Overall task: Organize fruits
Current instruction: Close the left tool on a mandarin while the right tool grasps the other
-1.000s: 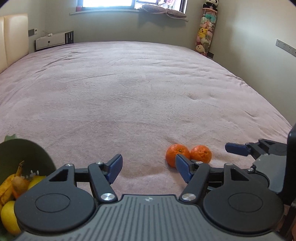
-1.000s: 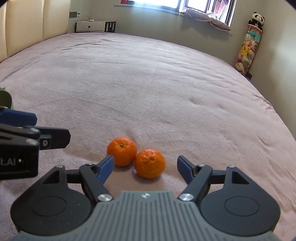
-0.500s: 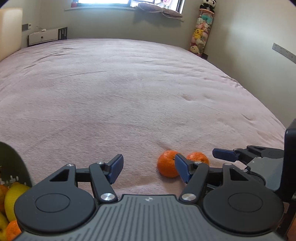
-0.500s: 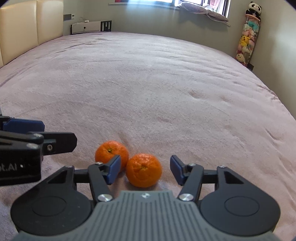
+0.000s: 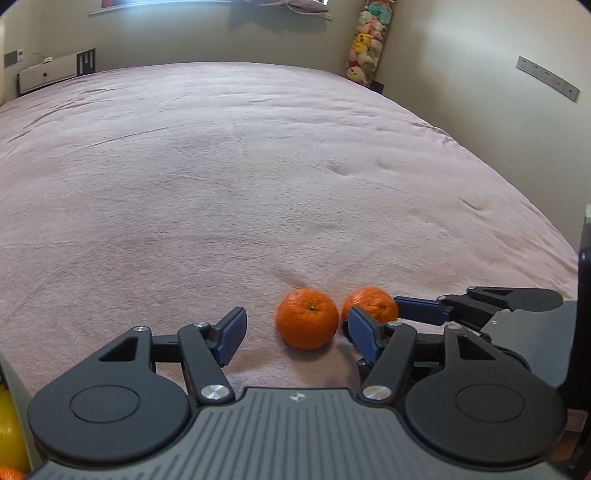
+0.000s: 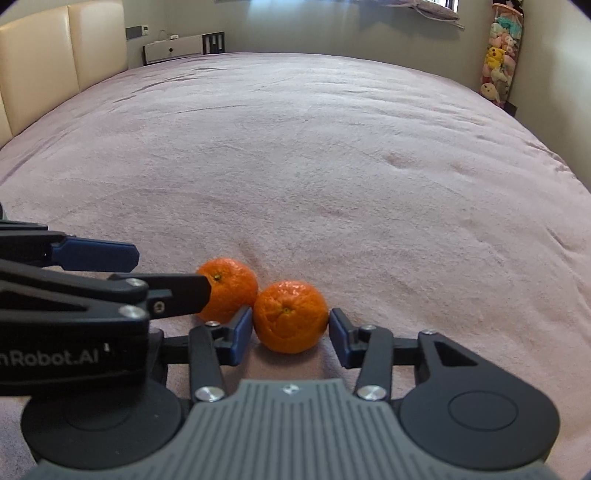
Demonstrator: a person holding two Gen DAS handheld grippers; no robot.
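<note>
A bedroom in a home

A large bed with a pink plush blanket [image 6: 332, 147] fills the room, and it has a cream padded headboard [image 6: 62, 55] at one side. In the corner hangs a column of soft toys [image 6: 498, 66]. Under the window there is a sill with a cushion [image 5: 284, 5], and a low white cabinet [image 6: 177, 50] stands at the wall.

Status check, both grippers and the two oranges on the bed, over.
Right gripper closing around the right orange, pads at its sides. Left gripper open, bracketing the left orange. Oranges touching; fingers crowd between them.
</note>
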